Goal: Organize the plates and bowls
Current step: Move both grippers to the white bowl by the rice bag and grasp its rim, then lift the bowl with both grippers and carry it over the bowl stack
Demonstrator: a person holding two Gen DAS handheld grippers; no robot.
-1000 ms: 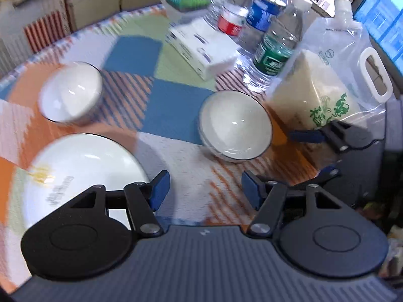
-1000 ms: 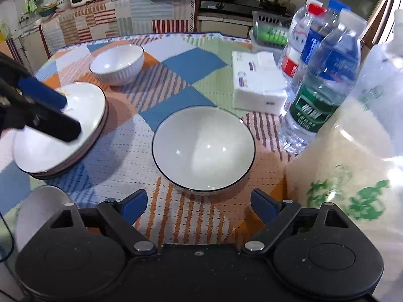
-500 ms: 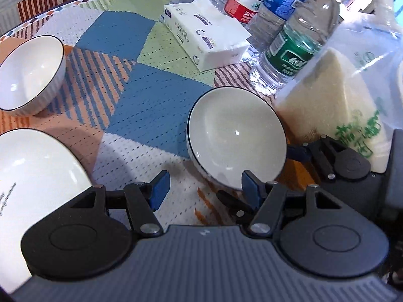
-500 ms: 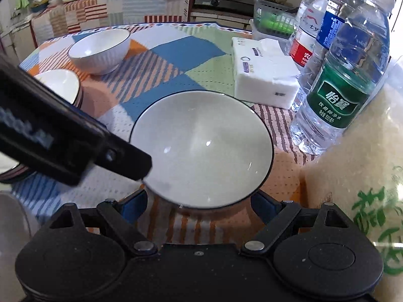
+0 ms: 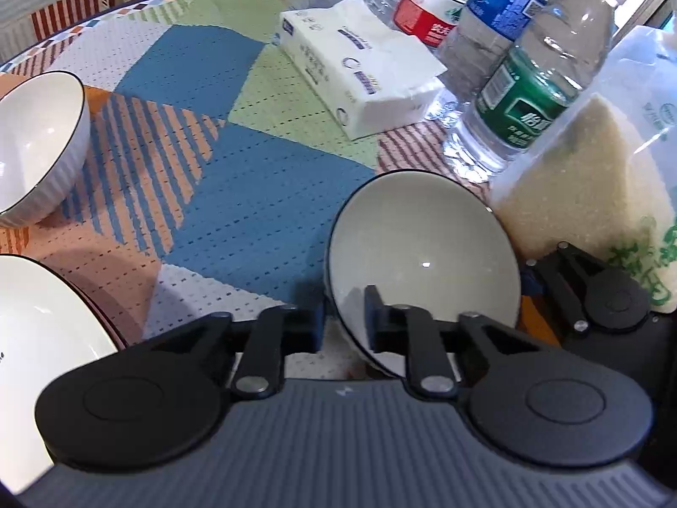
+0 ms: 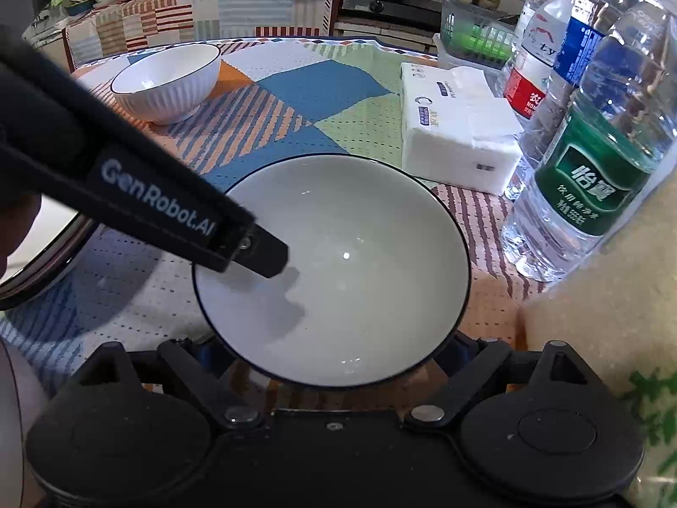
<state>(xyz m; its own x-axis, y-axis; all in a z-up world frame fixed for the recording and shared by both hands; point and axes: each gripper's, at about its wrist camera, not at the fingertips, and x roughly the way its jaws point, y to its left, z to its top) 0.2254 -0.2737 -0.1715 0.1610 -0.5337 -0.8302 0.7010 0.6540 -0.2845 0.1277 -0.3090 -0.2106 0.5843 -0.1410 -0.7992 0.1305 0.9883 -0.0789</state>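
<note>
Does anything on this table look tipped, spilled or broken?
Only the near bowl: it sits tilted, with the left gripper pinching its rim. The far bowl, plate, bottles and tissue pack look upright and intact.

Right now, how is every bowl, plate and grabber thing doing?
Near bowl: empty, rim pinched by left gripper.
Far bowl: empty, upright.
Plate: empty.
Left gripper: jaws shut on near bowl.
Right gripper: jaws open, flanking near bowl.
Green-label bottle: capped.
Tissue pack: opened.
</note>
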